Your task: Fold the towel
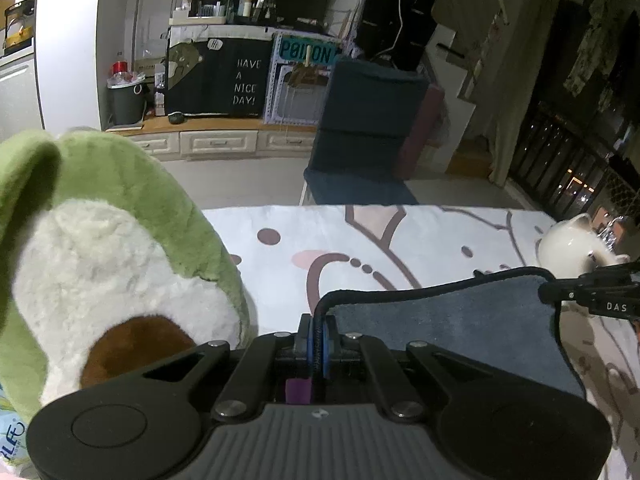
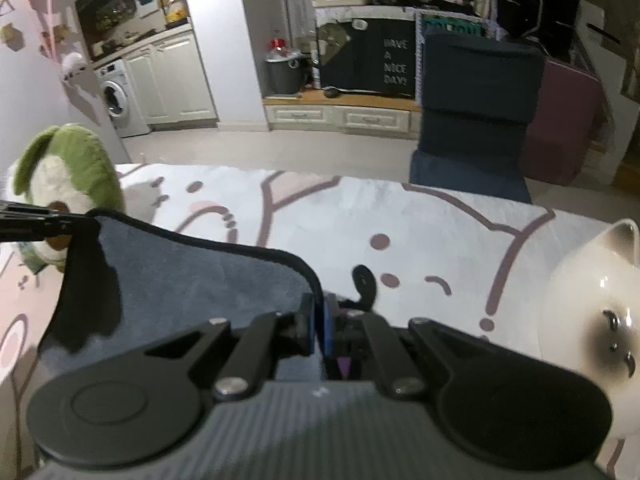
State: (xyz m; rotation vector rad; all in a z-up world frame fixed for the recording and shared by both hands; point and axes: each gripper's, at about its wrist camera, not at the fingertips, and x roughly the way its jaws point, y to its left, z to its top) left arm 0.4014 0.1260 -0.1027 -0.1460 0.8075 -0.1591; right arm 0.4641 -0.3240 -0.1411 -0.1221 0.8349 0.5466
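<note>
A grey-blue towel [image 1: 448, 316] with a dark hem hangs stretched between my two grippers above the table. My left gripper [image 1: 318, 336] is shut on its left corner. My right gripper [image 2: 318, 320] is shut on its right corner. In the right wrist view the towel [image 2: 192, 280] sags leftward to the left gripper [image 2: 60, 224]. In the left wrist view the right gripper [image 1: 560, 292] shows at the towel's far corner. The lower part of the towel is hidden behind the gripper bodies.
The table has a white cloth [image 1: 400, 240] with pink and brown cartoon drawings. A green avocado plush [image 1: 104, 264] stands at the left. A white cat-shaped pot [image 2: 592, 320] stands at the right. A dark blue chair [image 1: 368, 132] stands beyond the far edge.
</note>
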